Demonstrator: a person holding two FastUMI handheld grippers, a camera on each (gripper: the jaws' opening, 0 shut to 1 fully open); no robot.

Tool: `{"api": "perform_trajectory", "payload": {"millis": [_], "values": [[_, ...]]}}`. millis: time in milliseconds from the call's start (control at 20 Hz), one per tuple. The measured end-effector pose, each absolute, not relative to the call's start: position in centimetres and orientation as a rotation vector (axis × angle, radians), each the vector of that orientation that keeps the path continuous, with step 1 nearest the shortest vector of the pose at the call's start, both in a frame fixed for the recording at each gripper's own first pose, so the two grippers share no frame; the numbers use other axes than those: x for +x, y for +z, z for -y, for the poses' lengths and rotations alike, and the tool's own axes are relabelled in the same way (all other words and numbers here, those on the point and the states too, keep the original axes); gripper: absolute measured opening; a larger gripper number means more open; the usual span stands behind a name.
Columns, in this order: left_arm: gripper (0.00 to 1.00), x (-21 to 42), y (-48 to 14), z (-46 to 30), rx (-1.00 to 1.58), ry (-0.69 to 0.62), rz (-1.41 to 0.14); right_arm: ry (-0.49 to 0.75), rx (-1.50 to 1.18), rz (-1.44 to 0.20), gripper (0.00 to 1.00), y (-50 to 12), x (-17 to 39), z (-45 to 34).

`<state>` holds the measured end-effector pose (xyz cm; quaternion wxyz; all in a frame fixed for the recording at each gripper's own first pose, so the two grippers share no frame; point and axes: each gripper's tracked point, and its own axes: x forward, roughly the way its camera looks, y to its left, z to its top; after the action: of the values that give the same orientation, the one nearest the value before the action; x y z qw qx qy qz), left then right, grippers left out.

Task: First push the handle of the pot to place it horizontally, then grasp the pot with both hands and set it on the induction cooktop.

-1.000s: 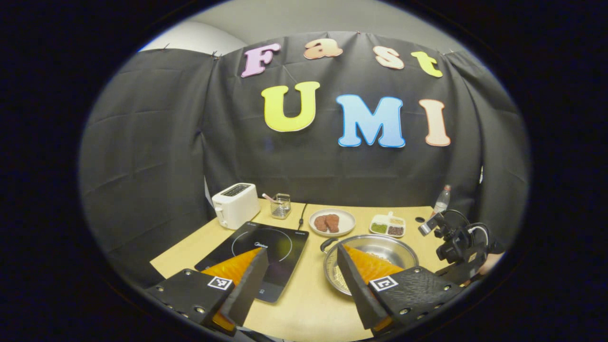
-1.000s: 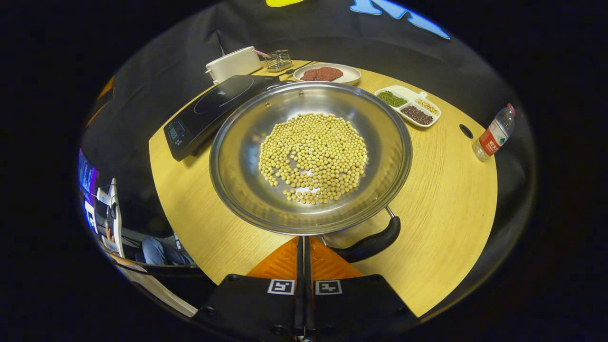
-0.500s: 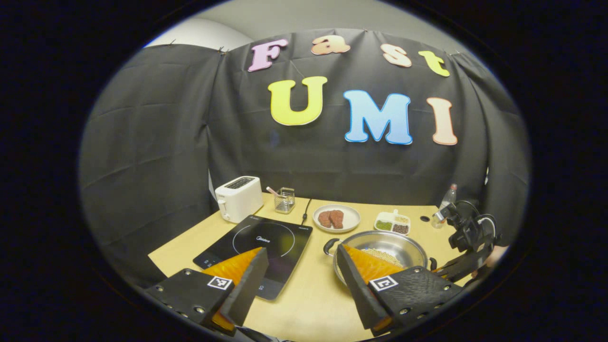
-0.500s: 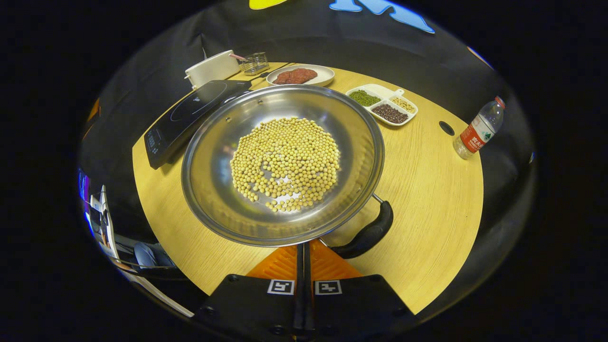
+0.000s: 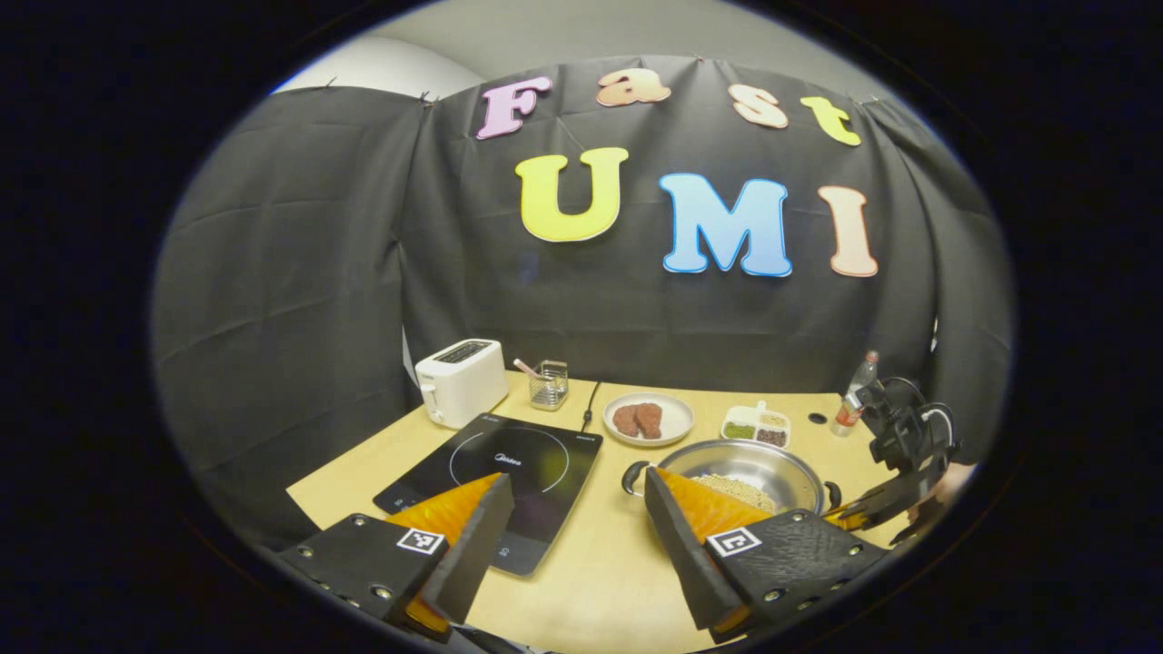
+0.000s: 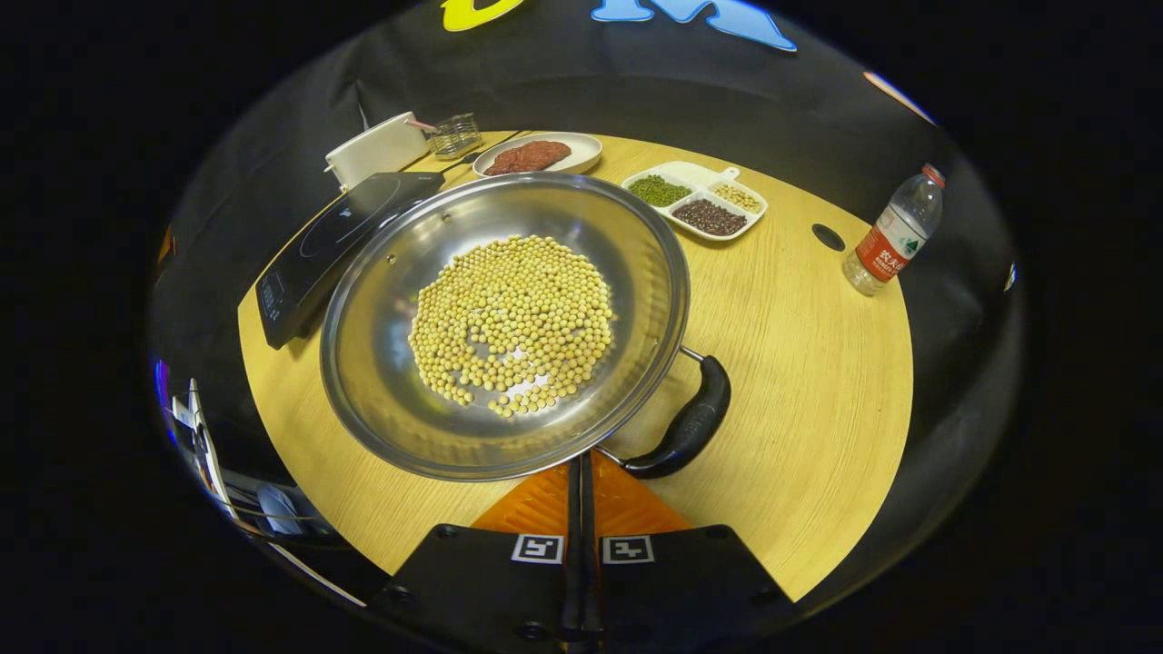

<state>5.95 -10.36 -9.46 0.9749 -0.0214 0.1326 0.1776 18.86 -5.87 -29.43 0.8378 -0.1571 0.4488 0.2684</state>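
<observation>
A steel pot (image 6: 372, 363) holding soybeans (image 6: 513, 322) sits on the wooden table (image 6: 800, 363), right of the black induction cooktop (image 6: 336, 236). Its black handle (image 6: 681, 431) points toward the lower right in the right gripper view. My right gripper (image 6: 579, 481) is shut, its tips at the pot's near rim beside the handle's base. In the left gripper view my left gripper (image 5: 572, 545) hangs open above the table's front, between the cooktop (image 5: 509, 468) and the pot (image 5: 781, 465). The right gripper (image 5: 845, 519) shows at the pot's right side.
At the back stand a white toaster (image 6: 377, 159), a wire holder (image 6: 454, 136), a plate of meat (image 6: 536, 154) and a divided dish of beans (image 6: 695, 195). A water bottle (image 6: 890, 241) stands far right, near a hole (image 6: 827, 238) in the table.
The pot has turned: its handle swung round to the right in the right gripper view. The right gripper moved rightward, still shut. The left gripper pulled back a little.
</observation>
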Motion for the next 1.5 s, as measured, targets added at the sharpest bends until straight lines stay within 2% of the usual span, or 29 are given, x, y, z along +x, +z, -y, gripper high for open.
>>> {"api": "perform_trajectory", "payload": {"millis": [200, 250, 300, 350, 400, 550, 800, 900, 950, 1000, 1050, 1100, 1350, 1400, 1450, 1500], "values": [[0.89, 6.8, -9.3, 10.2, -0.030, 0.338, -0.265, 0.529, -0.307, -0.937, 0.02, -29.4, 20.1, 6.0], [0.85, 7.1, -9.5, 10.0, -0.033, 0.335, -0.266, 0.521, -0.301, -0.934, 0.02, -29.3, 20.4, 6.1], [0.89, 7.2, -9.5, 9.8, -0.034, 0.335, -0.269, 0.514, -0.292, -0.932, 0.02, -29.3, 20.6, 6.2], [0.85, 7.4, -9.7, 9.6, -0.037, 0.335, -0.271, 0.508, -0.285, -0.930, 0.02, -29.3, 20.9, 6.2], [0.89, 7.5, -9.9, 9.4, -0.046, 0.337, -0.274, 0.501, -0.280, -0.929, 0.02, -29.3, 21.2, 6.2], [0.89, 8.2, -10.9, 8.7, -0.089, 0.345, -0.283, 0.467, -0.259, -0.920, 0.00, -29.1, 22.1, 6.6], [0.89, 10.7, -12.8, 7.1, -0.124, 0.306, -0.330, 0.406, -0.213, -0.922, 0.04, -28.2, 21.6, 7.4], [0.89, 12.4, -13.7, 6.9, -0.140, 0.262, -0.352, 0.369, -0.238, -0.878, 0.35, -27.3, 22.2, 8.9], [0.89, 13.3, -14.2, 6.6, -0.149, 0.244, -0.365, 0.360, -0.216, -0.873, 0.65, -26.8, 22.1, 9.4], [0.85, 14.4, -14.7, 6.4, -0.159, 0.227, -0.379, 0.355, -0.165, -0.876, 0.76, -26.3, 21.9, 9.3], [0.89, 15.3, -15.2, 6.2, -0.173, 0.204, -0.391, 0.340, -0.107, -0.874, 0.91, -25.8, 22.0, 9.2], [0.89, 16.4, -15.8, 6.4, -0.187, 0.175, -0.405, 0.326, -0.053, -0.870, 0.98, -25.0, 22.4, 9.0], [0.89, 21.4, -20.1, 6.7, -0.242, 0.044, -0.509, 0.295, 0.171, -0.830, 0.98, -22.9, 25.5, 6.2], [0.89, 22.6, -21.2, 7.0, -0.256, 0.018, -0.530, 0.293, 0.217, -0.842, 0.93, -23.1, 26.0, 5.5], [0.85, 23.4, -22.3, 7.4, -0.272, -0.008, -0.554, 0.287, 0.247, -0.850, 0.98, -23.4, 26.7, 5.0], [0.89, 24.1, -23.3, 7.7, -0.288, -0.028, -0.578, 0.276, 0.262, -0.852, 0.98, -24.0, 27.6, 4.6]]}}
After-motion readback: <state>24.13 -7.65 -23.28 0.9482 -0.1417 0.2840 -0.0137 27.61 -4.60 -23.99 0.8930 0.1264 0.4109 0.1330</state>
